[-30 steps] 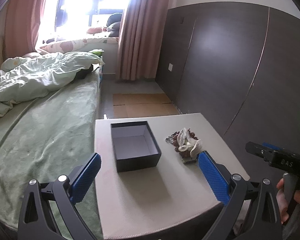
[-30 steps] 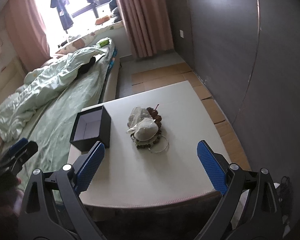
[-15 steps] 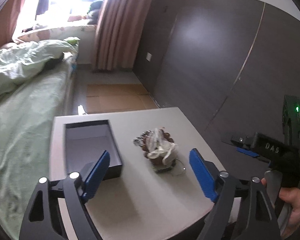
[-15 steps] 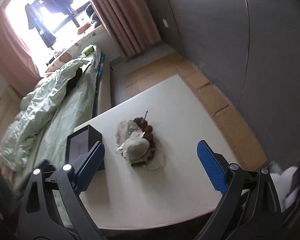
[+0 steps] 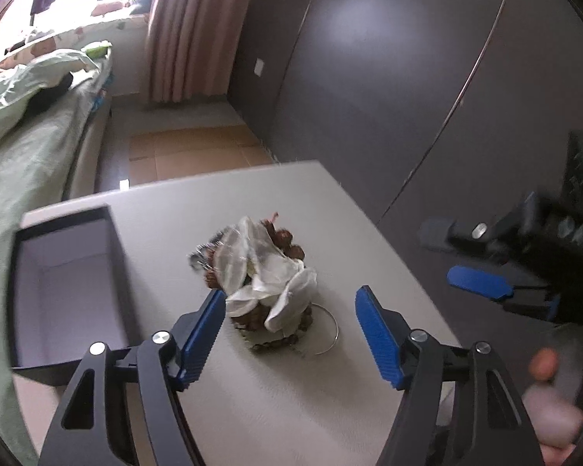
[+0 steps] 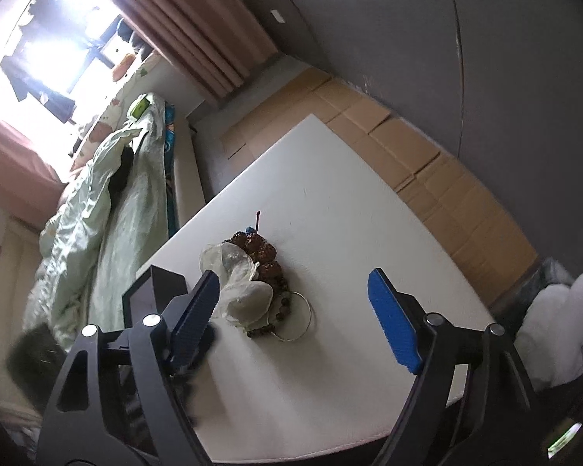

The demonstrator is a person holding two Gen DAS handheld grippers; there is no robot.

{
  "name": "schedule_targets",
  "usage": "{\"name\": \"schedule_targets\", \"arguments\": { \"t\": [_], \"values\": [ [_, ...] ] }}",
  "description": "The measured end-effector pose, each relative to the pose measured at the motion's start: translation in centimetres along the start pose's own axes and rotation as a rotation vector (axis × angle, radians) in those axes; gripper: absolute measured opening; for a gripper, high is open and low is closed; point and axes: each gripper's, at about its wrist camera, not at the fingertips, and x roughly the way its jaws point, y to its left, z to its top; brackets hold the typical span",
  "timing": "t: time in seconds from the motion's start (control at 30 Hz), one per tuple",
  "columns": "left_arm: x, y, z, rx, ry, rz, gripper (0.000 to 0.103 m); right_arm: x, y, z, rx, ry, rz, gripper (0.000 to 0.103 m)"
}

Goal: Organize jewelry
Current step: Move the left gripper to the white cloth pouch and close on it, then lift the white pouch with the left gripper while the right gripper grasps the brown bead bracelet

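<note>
Jewelry pile (image 5: 266,283) mid-surface (image 5: 291,388), black box (image 5: 64,283) just left of it. Left gripper (image 5: 291,334) spread around pile's near side, jaws just been closing, not pinching. Right gripper (image 6: 293,320) spread, also closing, empty, right of pile.

Both wrist views angled down over the surface (image 5: 291,388), near the jewelry pile (image 5: 264,283), left squarer, right rolled, sharing pile and black box (image 6: 151,291)
</note>
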Motion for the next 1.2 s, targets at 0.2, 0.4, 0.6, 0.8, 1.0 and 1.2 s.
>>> {"name": "schedule_targets", "arguments": {
  "t": [0.2,0.4,0.6,0.8,1.0,1.2],
  "values": [
    [3.1,-0.7,0.1,0.02,0.038,0.011,0.054,1.4,-1.1,1.0,0.086,0.025,0.014,0.075],
    [4.0,0.4,0.8,0.008,0.022,0.034,0.002,2.6,-0.5,1.6,0.104,0.05,0.046,0.072],
    [1.3,2.0,2.5,-0.034,-0.046,0.002,0.0,3.4,-0.6,2.2,0.114,0.058,0.051,0.067],
    [-1.5,3.4,3.5,-0.067,-0.092,-0.028,0.0,4.6,-0.9,2.5,0.131,0.078,0.087,0.056],
    [-3.8,5.0,4.2,-0.098,-0.132,-0.058,0.0,6.7,0.6,2.5,0.1,0.116,0.094,0.049],
    [-5.3,6.9,5.1,-0.136,-0.156,-0.07,0.0,9.4,2.2,2.0,0.04,0.15,0.036,0.045]
  ]
}}
